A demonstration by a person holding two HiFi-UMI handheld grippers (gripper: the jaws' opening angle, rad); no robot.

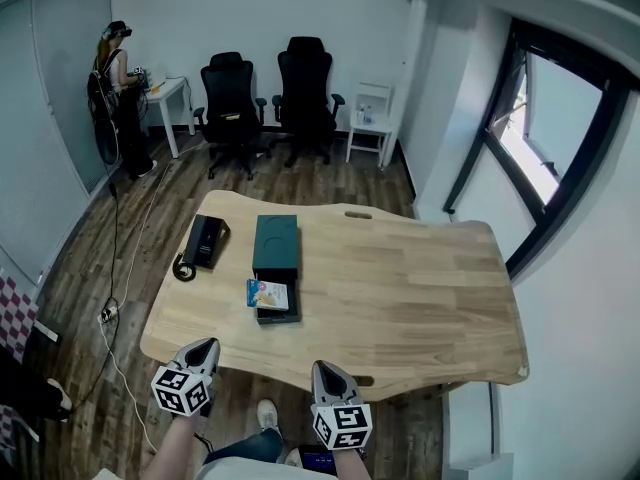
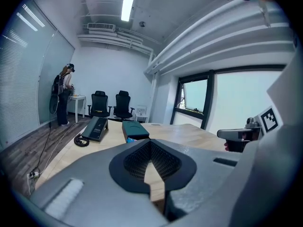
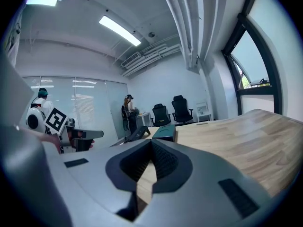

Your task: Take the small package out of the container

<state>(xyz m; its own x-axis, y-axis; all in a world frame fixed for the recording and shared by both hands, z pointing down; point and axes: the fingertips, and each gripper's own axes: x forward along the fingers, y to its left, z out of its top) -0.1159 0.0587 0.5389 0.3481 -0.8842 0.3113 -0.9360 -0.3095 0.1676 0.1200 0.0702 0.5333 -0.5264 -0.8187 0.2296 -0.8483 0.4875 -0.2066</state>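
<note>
A dark teal container [image 1: 275,242] lies on the wooden table [image 1: 420,288], its drawer pulled out toward me. In the drawer lies the small package [image 1: 267,294], light blue with a printed picture. My left gripper [image 1: 203,346] and right gripper [image 1: 322,368] hover at the table's near edge, short of the container, both shut and empty. In the left gripper view the container [image 2: 136,129] sits ahead past the shut gripper [image 2: 150,143], and a blue sliver of the package [image 2: 129,139] shows. Past the shut right gripper [image 3: 151,143], its own view shows the container [image 3: 165,132].
A black flat device [image 1: 204,240] with a coiled cord lies left of the container. Two black office chairs [image 1: 265,103] and a small white table stand at the back wall. A person [image 1: 118,93] stands far left. A cable [image 1: 115,298] runs along the floor. A window [image 1: 540,138] is on the right.
</note>
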